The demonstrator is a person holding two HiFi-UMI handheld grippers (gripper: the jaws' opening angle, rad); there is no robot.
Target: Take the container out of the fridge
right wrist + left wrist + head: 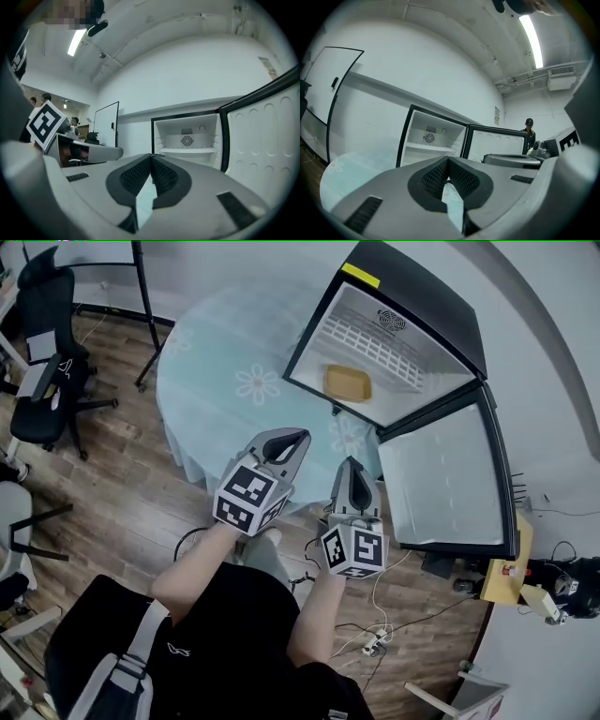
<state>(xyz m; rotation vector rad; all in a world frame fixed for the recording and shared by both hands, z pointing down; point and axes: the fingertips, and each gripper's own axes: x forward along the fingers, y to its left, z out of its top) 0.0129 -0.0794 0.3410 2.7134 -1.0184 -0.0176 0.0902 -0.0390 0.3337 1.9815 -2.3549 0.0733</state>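
Shallow yellow rectangular container (347, 382) inside the small black fridge with white interior (422, 296), lying flat on a white inner level; shelf or floor not distinguishable. Nothing touching it. Seen in the head view only; not made out in either gripper view.

Fridge door (441, 484) swung fully open to the right, white inner lining facing up toward the head camera. Round fan grille on the back wall of the compartment, seen in both gripper views (429, 138) (187, 140).

Fridge standing on a round surface covered with a pale blue, flower-printed cloth (216, 352).

Left gripper (298, 439) (448, 160) held in front of the open compartment, above the near edge of the surface, well apart from the container. Jaws closed, ribbed black pads meeting at the tips, nothing between them. Marker cube (248, 495) at its rear, next to the person's forearm.

Right gripper (352, 463) (151, 155) just beside the left one, pointing at the compartment, near the lower corner of the door. Jaws closed tip to tip, nothing held. Marker cube (352, 549) at its rear.

Wooden plank floor (122, 484) under the surface. Black office chair (47, 381) at far left. Loose cables and a white power strip (375, 641) on the floor by the person's right side. Person in a dark cap (528, 129) in the background of the left gripper view, beyond the door
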